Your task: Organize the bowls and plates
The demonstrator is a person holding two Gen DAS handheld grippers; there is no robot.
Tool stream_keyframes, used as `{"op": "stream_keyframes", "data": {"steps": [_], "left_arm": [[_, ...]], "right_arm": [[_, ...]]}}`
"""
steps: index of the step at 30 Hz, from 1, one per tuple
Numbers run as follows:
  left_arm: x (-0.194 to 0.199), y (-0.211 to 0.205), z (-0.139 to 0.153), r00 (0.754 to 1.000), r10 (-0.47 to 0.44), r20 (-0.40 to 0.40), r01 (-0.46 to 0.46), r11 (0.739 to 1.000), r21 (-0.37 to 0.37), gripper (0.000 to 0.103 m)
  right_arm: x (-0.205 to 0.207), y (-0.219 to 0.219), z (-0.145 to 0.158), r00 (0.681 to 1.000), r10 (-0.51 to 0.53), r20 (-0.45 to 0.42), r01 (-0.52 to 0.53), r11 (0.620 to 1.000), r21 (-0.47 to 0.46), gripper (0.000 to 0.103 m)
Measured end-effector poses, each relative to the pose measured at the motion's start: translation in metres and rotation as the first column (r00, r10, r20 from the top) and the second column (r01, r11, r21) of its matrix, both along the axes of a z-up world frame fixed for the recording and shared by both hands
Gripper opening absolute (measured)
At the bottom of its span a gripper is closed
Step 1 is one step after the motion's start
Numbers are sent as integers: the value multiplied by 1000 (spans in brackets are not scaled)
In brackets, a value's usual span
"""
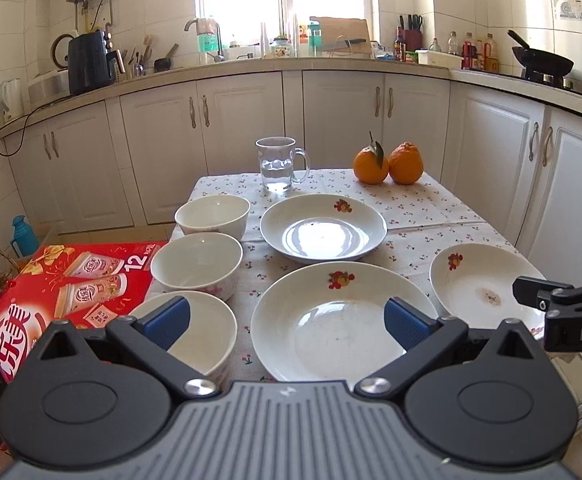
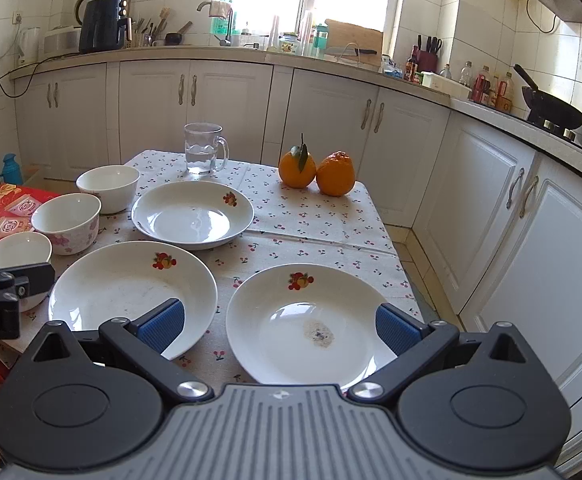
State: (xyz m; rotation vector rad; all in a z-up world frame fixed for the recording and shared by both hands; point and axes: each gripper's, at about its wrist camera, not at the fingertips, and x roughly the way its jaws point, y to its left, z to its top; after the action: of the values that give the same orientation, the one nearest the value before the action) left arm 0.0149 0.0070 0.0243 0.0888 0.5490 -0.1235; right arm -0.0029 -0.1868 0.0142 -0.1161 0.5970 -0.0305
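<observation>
Left wrist view: left gripper [image 1: 287, 322] spread wide, holding nothing, hovering over the near table edge between the nearest bowl [image 1: 207, 328] and the near plate [image 1: 331, 320]. Three bowls run in a column down the table's left edge: far bowl [image 1: 212, 214], floral bowl [image 1: 197, 266], then the nearest one. Looks laid out flat for stacking, nothing nested yet. Far plate [image 1: 323, 226] sits mid-table, stained plate [image 1: 479, 284] to the right, close to the table edge. Red carton [image 1: 71, 280] just beside the table on the left, so little swing room there. Right gripper's arm pokes in at the right

Right wrist view: right gripper [image 2: 277, 328] also released and empty, jaws straddling the stained plate [image 2: 311, 320] from above the near rim. Near plate [image 2: 131, 284] just beside it, rims nearly touching. Glass mug [image 2: 203, 154] with water and two oranges [image 2: 317, 170] at the far end leave the mid-right cloth open. Floor drop on the right side; I'd stack toward centre
</observation>
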Motion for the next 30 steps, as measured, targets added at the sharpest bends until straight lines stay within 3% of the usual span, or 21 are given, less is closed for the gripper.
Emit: {"op": "stream_keyframes", "data": {"steps": [9, 14, 23, 30], "left_arm": [[21, 5, -4, 999, -10, -41, 8, 999, -47, 102], [29, 1, -14, 998, -24, -51, 23, 999, -25, 103], [52, -11, -29, 992, -81, -99, 76, 996, -53, 103], [70, -23, -35, 982, -128, -140, 122, 991, -48, 102]], "right_arm": [[2, -38, -6, 1000, 13, 12, -12, 998, -56, 103], [2, -58, -27, 998, 32, -50, -34, 999, -32, 103], [9, -77, -78, 982, 56, -182, -47, 997, 54, 103], [26, -81, -99, 970, 93, -224, -77, 994, 77, 103]]}}
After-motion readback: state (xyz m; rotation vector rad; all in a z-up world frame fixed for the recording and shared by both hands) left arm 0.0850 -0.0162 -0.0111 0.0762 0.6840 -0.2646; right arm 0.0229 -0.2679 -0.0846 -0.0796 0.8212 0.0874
